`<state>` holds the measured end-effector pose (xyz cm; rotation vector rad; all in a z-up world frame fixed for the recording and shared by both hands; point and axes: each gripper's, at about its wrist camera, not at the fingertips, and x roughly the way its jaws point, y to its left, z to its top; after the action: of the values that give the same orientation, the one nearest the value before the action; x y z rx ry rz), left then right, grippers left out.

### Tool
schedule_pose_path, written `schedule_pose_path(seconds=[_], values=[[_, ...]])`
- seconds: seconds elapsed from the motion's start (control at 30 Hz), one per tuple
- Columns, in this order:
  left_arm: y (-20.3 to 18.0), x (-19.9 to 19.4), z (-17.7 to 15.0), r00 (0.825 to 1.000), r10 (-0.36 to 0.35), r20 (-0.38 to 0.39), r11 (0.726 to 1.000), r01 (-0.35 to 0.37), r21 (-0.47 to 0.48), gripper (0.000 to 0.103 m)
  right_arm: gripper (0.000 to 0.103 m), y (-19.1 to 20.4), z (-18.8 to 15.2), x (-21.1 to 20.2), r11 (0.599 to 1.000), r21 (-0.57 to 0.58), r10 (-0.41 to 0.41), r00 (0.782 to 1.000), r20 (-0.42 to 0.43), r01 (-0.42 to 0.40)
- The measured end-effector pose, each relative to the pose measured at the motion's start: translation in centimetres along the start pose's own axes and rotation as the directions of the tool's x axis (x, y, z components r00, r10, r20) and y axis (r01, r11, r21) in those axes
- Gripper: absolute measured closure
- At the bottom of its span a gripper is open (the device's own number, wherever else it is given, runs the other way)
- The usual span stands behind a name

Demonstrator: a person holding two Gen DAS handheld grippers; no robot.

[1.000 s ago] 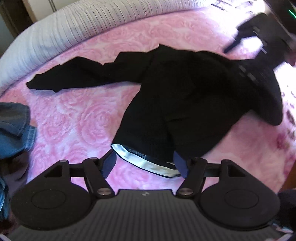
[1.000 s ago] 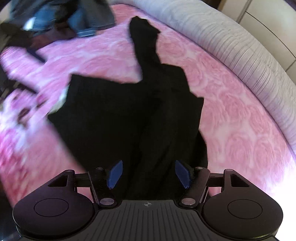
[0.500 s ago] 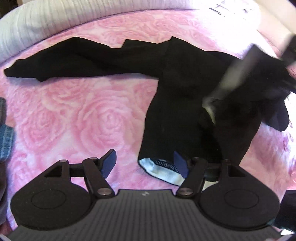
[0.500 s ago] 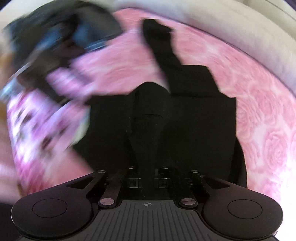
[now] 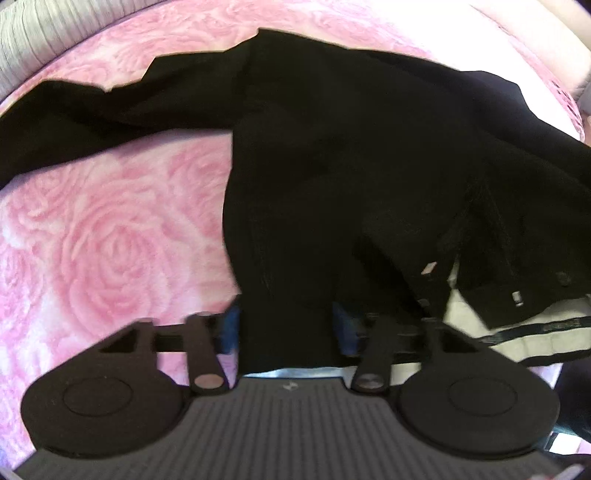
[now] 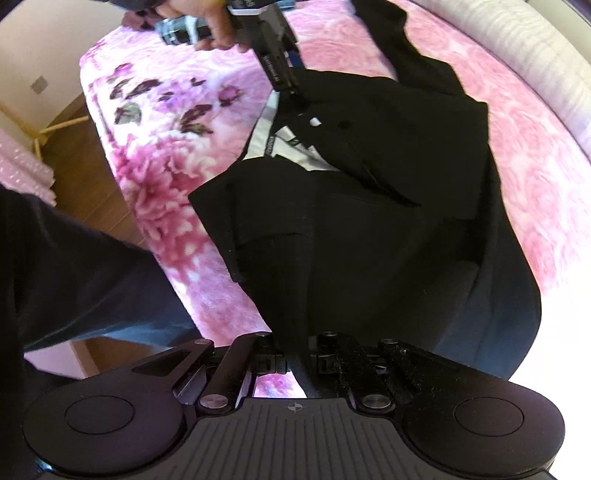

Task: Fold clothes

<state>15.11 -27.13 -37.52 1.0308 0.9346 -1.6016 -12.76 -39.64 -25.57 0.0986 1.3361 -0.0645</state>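
Black trousers lie spread on a pink rose blanket, one leg stretching to the left. The open waistband shows its white lining. My left gripper points down at the waist edge; its jaws are closing, and a fold of black cloth fills the gap between the blue pads. In the right wrist view that gripper, held by a hand, bites the waistband near the lining. My right gripper is shut on the trousers, whose cloth rises into the jaws.
A grey ribbed cushion borders the far side of the bed. The blanket's flowered edge drops to a wooden floor on the left. A person's dark sleeve crosses the lower left.
My left gripper came down onto the waistband and its jaws narrowed around the cloth. My right gripper shut on the trousers and carried the cloth sideways and up.
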Motion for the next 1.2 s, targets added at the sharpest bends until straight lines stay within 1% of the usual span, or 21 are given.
schedule_pose_path(seconds=[0.03,0.13,0.2,0.3,0.4,0.47,0.57,0.6,0.67,0.7,0.8,0.83,0.87,0.9,0.93,0.97,1.0,1.07,1.13,1.17,1.2], values=[[-0.8,-0.7,0.1,1.000,-0.005,-0.007,1.000,0.006,0.023,0.087,0.101,0.1,-0.4,-0.2,1.000,-0.009,-0.003,1.000,0.001,0.003],[-4.7,-2.8,-0.4,0.999,-0.026,-0.038,0.992,0.030,0.123,0.090,0.101,0.3,-2.5,-1.2,0.998,-0.062,-0.012,1.000,-0.014,0.011],[-8.3,-4.2,-1.3,0.996,-0.063,-0.063,0.985,0.072,0.156,0.090,0.101,-0.1,-5.1,-2.1,0.995,-0.098,-0.025,0.999,-0.038,0.021],[-14.0,-5.4,-2.9,0.985,-0.138,-0.103,0.976,0.153,0.154,0.090,0.100,-1.1,-9.2,-3.4,0.992,-0.118,-0.052,0.995,-0.080,0.042],[-20.1,-5.8,-4.5,0.966,-0.210,-0.154,0.961,0.232,0.148,0.090,0.100,-2.1,-12.6,-4.8,0.994,-0.099,-0.062,0.992,-0.106,0.051],[-23.2,-5.6,-5.2,0.955,-0.234,-0.183,0.954,0.262,0.144,0.090,0.100,-2.4,-14.4,-5.3,0.996,-0.084,-0.053,0.991,-0.120,0.043],[-24.8,-5.4,-4.8,0.953,-0.217,-0.213,0.964,0.244,0.108,0.085,0.100,-2.9,-16.1,-5.5,0.998,-0.053,-0.044,0.992,-0.116,0.038],[-24.6,-5.6,-4.3,0.952,-0.218,-0.217,0.965,0.243,0.100,0.083,0.100,-3.2,-16.2,-5.6,0.999,-0.039,-0.040,0.993,-0.108,0.036],[-24.0,-6.2,-3.1,0.951,-0.221,-0.217,0.965,0.246,0.094,0.075,0.100,-3.7,-16.2,-5.5,0.999,-0.009,-0.032,0.995,-0.091,0.031],[-23.4,-6.7,-2.5,0.954,-0.210,-0.214,0.965,0.238,0.110,0.067,0.100,-4.0,-16.2,-5.4,1.000,0.005,-0.027,0.996,-0.088,0.028],[-22.3,-8.1,0.9,0.974,-0.154,-0.165,0.963,0.185,0.194,0.063,0.099,-4.3,-16.2,-4.7,0.999,0.036,-0.022,0.996,-0.087,0.025],[-22.1,-8.3,2.3,0.982,-0.134,-0.133,0.960,0.161,0.228,0.056,0.098,-4.3,-16.4,-4.3,0.999,0.046,-0.021,0.996,-0.089,0.026],[-21.9,-8.3,3.8,0.988,-0.115,-0.099,0.955,0.138,0.263,0.053,0.098,-4.4,-16.3,-4.0,0.998,0.061,-0.021,0.995,-0.094,0.027],[-22.3,-7.9,5.5,0.993,-0.105,-0.060,0.942,0.118,0.315,0.044,0.098,-4.4,-16.1,-4.0,0.996,0.087,-0.022,0.995,-0.094,0.031],[-22.8,-7.4,7.3,0.995,-0.100,-0.019,0.922,0.100,0.373,0.038,0.098,-4.5,-15.9,-4.0,0.993,0.116,-0.024,0.995,-0.092,0.034],[-23.4,-6.8,9.1,0.995,-0.097,0.022,0.900,0.078,0.430,0.038,0.098,-4.4,-15.7,-4.1,0.990,0.138,-0.025,0.996,-0.091,0.038],[-24.4,-5.9,10.9,0.992,-0.116,0.048,0.866,0.077,0.495,0.038,0.098,-4.2,-15.6,-4.2,0.987,0.156,-0.027,0.996,-0.089,0.041],[-27.0,-3.5,14.2,0.981,-0.182,0.066,0.776,0.102,0.623,0.036,0.098,-3.9,-15.2,-4.5,0.980,0.192,-0.032,0.996,-0.086,0.048],[-30.2,-0.5,16.8,0.968,-0.249,0.027,0.660,0.149,0.737,0.036,0.098,-3.4,-15.0,-4.6,0.973,0.223,-0.036,0.996,-0.083,0.054],[-31.6,1.0,17.6,0.965,-0.261,-0.011,0.600,0.171,0.781,0.036,0.098,-3.0,-14.9,-4.6,0.970,0.235,-0.039,0.996,-0.080,0.057],[-33.0,2.6,17.8,0.968,-0.243,-0.063,0.521,0.185,0.833,0.037,0.098,-2.6,-14.9,-4.6,0.967,0.247,-0.041,0.996,-0.077,0.059]])
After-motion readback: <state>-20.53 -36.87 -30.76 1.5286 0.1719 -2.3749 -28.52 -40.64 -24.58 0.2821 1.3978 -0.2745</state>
